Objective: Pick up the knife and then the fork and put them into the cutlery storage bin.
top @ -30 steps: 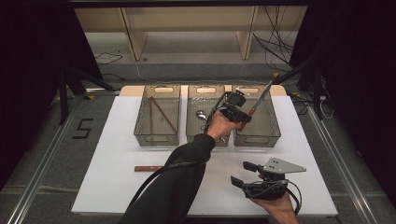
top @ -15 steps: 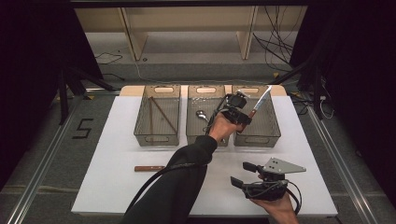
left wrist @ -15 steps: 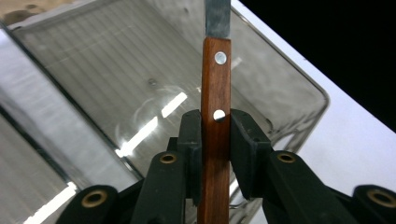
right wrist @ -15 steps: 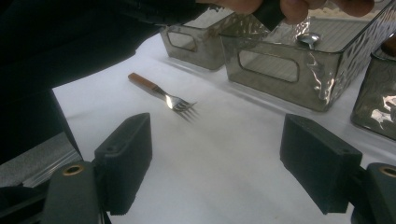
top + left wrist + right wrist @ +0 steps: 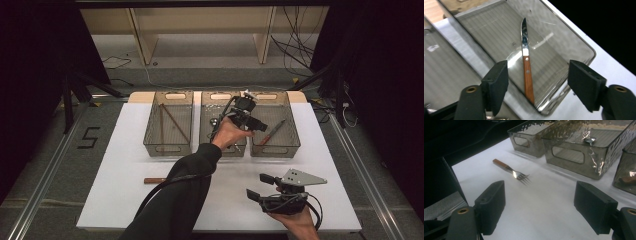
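The knife [image 5: 527, 67] lies in the bin [image 5: 292, 131] nearest the worktop's far right corner, left tongs [image 5: 537, 82] spread empty above it. The fork [image 5: 510, 171] (near the front edge) probably remains; right tongs [image 5: 540, 207] spread, idle.

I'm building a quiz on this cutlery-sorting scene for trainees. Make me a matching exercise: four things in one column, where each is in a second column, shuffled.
Things:
1. knife
2. fork
3. spoon
4. right tool

Places:
A. lying on the white table, outside the bins
B. in the right bin
C. held low over the table's near edge, jaws open
D. in the middle bin

Pairs: 1-B, 2-A, 3-D, 4-C
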